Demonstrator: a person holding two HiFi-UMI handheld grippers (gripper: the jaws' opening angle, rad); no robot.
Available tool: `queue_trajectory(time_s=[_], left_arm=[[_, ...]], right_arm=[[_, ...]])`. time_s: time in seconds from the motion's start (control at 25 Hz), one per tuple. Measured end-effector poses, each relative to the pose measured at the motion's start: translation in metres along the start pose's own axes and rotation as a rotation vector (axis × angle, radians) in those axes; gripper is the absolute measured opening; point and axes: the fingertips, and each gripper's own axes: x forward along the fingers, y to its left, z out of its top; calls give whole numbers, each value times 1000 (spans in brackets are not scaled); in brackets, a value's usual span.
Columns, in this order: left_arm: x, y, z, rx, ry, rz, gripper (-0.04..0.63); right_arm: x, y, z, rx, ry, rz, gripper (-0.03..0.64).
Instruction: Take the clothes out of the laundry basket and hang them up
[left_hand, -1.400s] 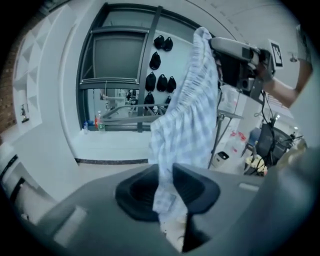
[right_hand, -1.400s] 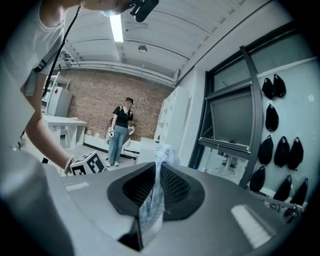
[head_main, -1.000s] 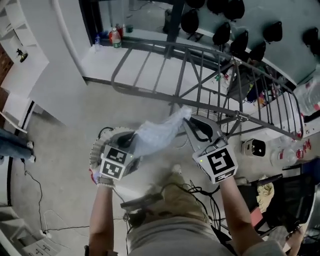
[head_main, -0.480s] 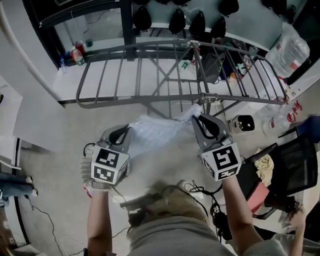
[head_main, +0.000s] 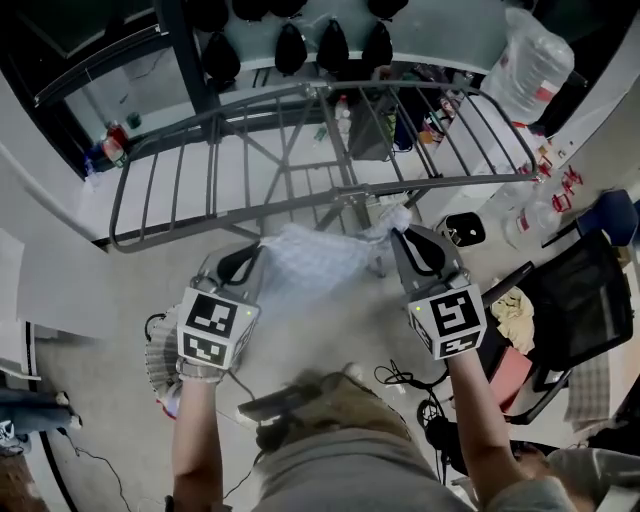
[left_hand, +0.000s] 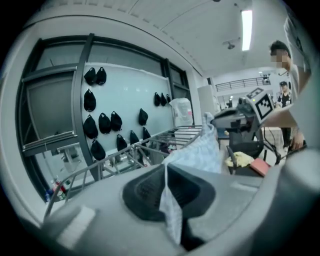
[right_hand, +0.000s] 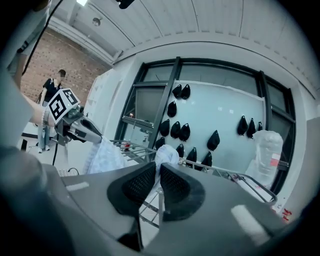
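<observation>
You hold one cloth (head_main: 315, 262) between your two grippers: left gripper (head_main: 240, 262) and right gripper (head_main: 418, 245) each clamp one corner. One rack (head_main: 300, 205) stands at 12 o'clock.

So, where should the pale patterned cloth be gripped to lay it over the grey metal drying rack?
Probably at its two opposite ends, one from each side: the left gripper and right gripper pinch it there, so the pale patterned cloth spreads wide between them, in front of the grey metal drying rack.
</observation>
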Motion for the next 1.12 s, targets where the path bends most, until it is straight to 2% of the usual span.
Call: queue_trajectory(time_s=[0.28,0.72,0.96,1.12], left_arm=[[58,-55,55,49,-48,-47,3],[128,-107,124,147,-79,-75,3],[157,-116,153,166,-105,-83,3],[179,-110,161,188,-92,-98,3]], right_arm=[[-35,-85,-17,1,-11,-71,37],[-75,-198,-18,-50,-53,-175,37],[-79,-235,-24,-97,-29,-223,37],[-71,-257,-25,-105,-19,-260,37]])
